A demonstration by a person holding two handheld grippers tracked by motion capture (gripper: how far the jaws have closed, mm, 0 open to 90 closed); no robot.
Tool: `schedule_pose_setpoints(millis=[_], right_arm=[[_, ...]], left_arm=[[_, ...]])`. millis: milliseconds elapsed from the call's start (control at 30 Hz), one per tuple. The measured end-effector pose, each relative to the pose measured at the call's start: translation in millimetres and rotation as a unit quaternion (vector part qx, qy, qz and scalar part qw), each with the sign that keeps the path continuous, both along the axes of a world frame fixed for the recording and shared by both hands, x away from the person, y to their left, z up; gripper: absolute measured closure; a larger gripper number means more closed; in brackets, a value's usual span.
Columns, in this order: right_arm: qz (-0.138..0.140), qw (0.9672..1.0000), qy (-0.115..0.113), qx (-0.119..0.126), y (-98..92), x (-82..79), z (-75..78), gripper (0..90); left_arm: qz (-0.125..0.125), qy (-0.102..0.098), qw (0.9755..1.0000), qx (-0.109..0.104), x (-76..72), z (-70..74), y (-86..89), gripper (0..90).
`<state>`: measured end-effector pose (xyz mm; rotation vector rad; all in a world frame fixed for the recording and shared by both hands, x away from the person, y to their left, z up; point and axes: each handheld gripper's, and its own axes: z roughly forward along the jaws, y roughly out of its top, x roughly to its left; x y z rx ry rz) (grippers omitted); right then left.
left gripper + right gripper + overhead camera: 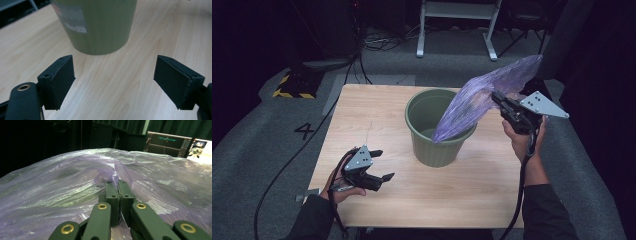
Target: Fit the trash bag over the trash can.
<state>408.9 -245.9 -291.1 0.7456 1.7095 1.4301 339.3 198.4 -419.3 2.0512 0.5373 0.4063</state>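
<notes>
A green plastic bin [435,126] stands upright near the middle of the wooden table [362,115]. A thin purple plastic bag [484,97] stretches from above the bin's right side down into its mouth. My right gripper [498,98] is shut on the bag's upper part, held above the table to the right of the bin; in the right gripper view its jaws meet on the crumpled purple film [75,192]. My left gripper [382,165] hovers at the table's front left, open with nothing between its jaws, pointing at the bin's green wall [100,25].
The table stands on grey carpet marked with a "4" [305,131]. Cables [287,165] trail from both grippers off the front edge. A white metal frame [457,25] and a yellow-black striped base [292,85] stand beyond the table. Bare tabletop lies in front of the bin.
</notes>
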Motion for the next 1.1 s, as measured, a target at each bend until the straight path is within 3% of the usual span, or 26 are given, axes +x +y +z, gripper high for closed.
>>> schedule_pose_setpoints(millis=[200,400,567,633,767,967,1100], right_arm=[[-0.014,0.9999,0.002,0.000,-0.7,2.8,-2.6,89.2],[-0.038,0.9993,0.005,-0.002,0.4,8.9,-5.2,89.2],[-0.055,0.9985,0.006,-0.005,-0.7,14.4,-7.9,89.3],[-0.054,0.9985,0.013,0.001,-2.6,17.4,-10.1,89.2],[-0.051,0.9985,0.018,-0.010,0.4,16.4,-15.4,89.2],[-0.035,0.9987,0.018,-0.033,9.7,10.1,-24.2,89.1],[-0.015,0.9980,0.021,-0.058,16.5,7.5,-31.2,89.1]], left_arm=[[-0.019,0.001,0.9995,-0.027,6.9,18.5,-3.7,16.4],[-0.030,-0.015,0.9990,-0.028,10.9,33.0,-12.5,16.4],[-0.020,-0.021,0.9985,-0.046,17.2,39.0,-12.1,16.4],[-0.015,-0.024,0.9984,-0.049,19.4,39.7,-13.6,16.4],[-0.011,-0.022,0.9983,-0.053,23.3,41.8,-18.0,16.4],[-0.015,-0.035,0.9971,-0.066,26.4,52.9,-31.4,16.4],[-0.020,-0.040,0.9970,-0.063,30.5,63.7,-42.8,16.4]])
